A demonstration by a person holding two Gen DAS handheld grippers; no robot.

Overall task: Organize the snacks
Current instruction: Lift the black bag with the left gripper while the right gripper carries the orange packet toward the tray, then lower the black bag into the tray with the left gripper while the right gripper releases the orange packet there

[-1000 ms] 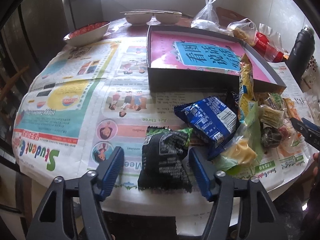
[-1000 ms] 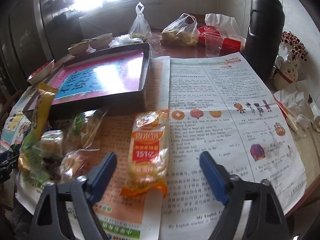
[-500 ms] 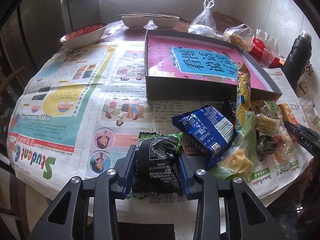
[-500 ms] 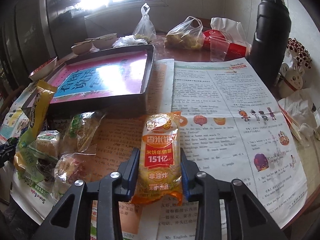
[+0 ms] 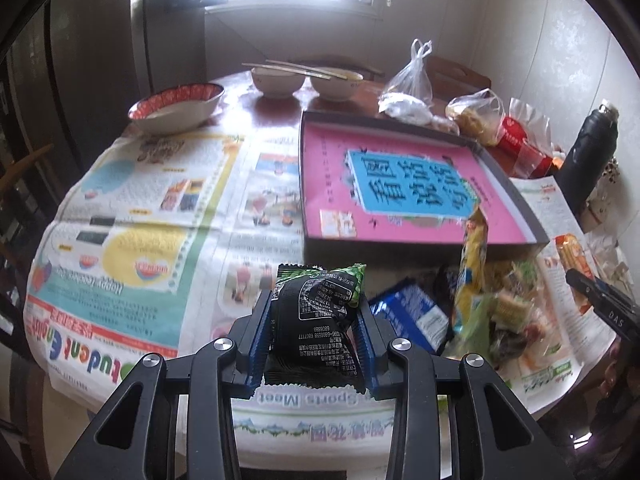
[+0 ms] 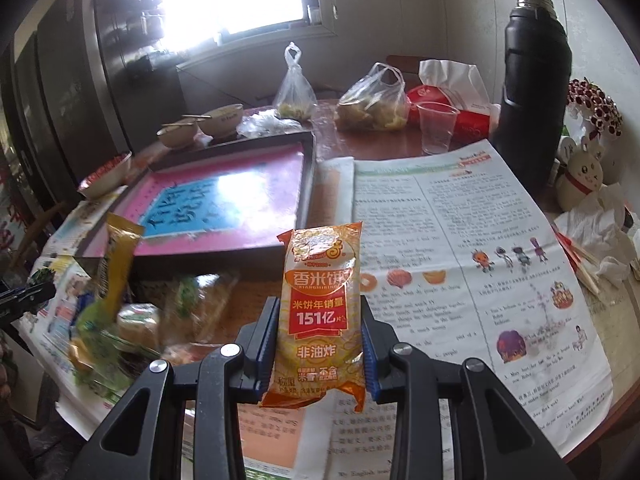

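My left gripper is shut on a black-and-green snack packet, which hangs clear above the newspaper. My right gripper is shut on an orange rice-cracker packet, held upright off the table. A shallow dark tray with a pink and blue liner lies beyond both. A pile of loose snacks sits between the grippers: a blue packet, a tall yellow packet leaning on the tray, and several small wrapped pieces. The right gripper's tip shows at the right edge of the left wrist view.
Newspapers cover the round table. Bowls and chopsticks stand at the far side, with tied plastic bags, a clear cup, a red tissue pack, a tall black flask, and rabbit figurines.
Both grippers closed on their packets, the left on the black one, the right on the orange one, and then lifted them off the newspaper.
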